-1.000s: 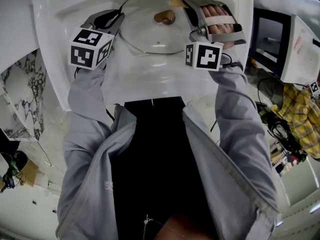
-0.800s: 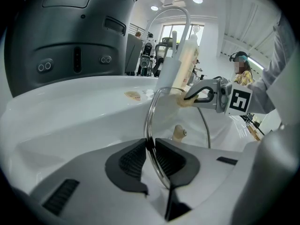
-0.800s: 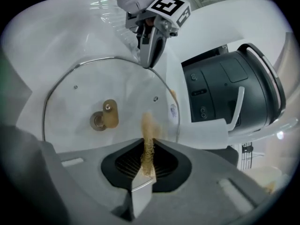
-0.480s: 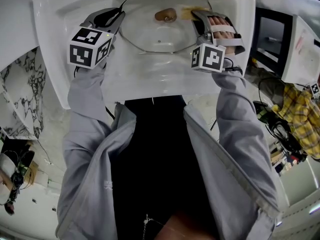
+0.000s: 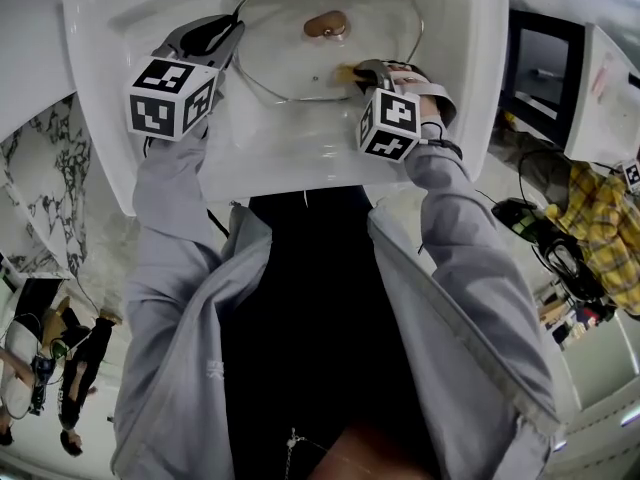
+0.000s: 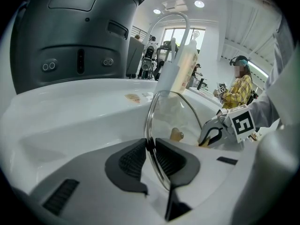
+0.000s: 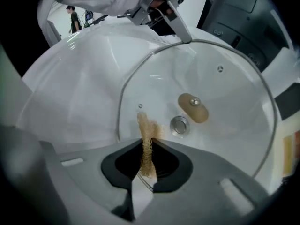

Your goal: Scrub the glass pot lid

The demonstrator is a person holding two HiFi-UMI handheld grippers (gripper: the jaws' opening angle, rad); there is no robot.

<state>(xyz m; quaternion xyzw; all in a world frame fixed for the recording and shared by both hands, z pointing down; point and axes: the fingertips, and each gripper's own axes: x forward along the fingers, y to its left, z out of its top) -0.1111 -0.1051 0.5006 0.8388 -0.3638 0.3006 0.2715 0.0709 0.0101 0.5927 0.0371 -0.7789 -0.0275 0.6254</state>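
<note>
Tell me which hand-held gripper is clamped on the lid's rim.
The left hand-held gripper: its jaws pinch the metal rim of the lid edge-on. The right hand-held gripper grips a tan scrubber instead.

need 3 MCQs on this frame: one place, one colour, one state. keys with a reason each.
1. Where is the scrub pad? A in the right gripper; B on the floor; C on a shelf.
2. The glass lid has a knob that is: A blue; B brown; C black.
3. The left gripper is: A open; B shut on the lid's rim; C out of view.
Keys: A, pad pinched between its jaws; B, brown against clear glass; B, jaws clamp the rim.
</note>
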